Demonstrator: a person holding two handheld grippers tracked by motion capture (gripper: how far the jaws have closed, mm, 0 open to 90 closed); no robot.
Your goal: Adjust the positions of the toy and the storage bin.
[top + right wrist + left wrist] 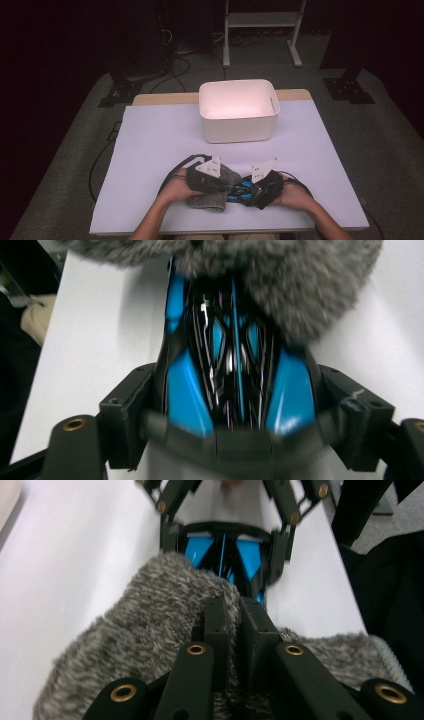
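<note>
Down at the near edge of the white-covered table (150, 150), both hands meet around one bundle: a blue-and-black hard case (241, 191) half-swallowed by a fuzzy grey knitted pouch (212, 200).

The left gripper (216, 184) has its jaws pinched right down on a fold of the grey fabric. In the left gripper view the two black jaws nearly meet with the knit (165, 610) bunched between them.

The right gripper (252, 192) stands wide, its pads clamped on either flank of the case. In its own view the glossy blue panels (235, 385) sit squarely between the jaws, with the pouch's (280, 285) mouth covering the case's far end at 12 o'clock.

The high view leaves it unclear whether the case is going in or coming out. My guess is that the step in hand is working cloth and case along each other. The next move calls for the two hands to pull or push along one line, the left holding its pinch so the knit doesn't slip.

The high view alone places the white plastic bin (237, 112), at 12 o'clock from the hands and well apart, seemingly empty. The gripper views give the grips themselves, which the grey plates hide from above.
</note>
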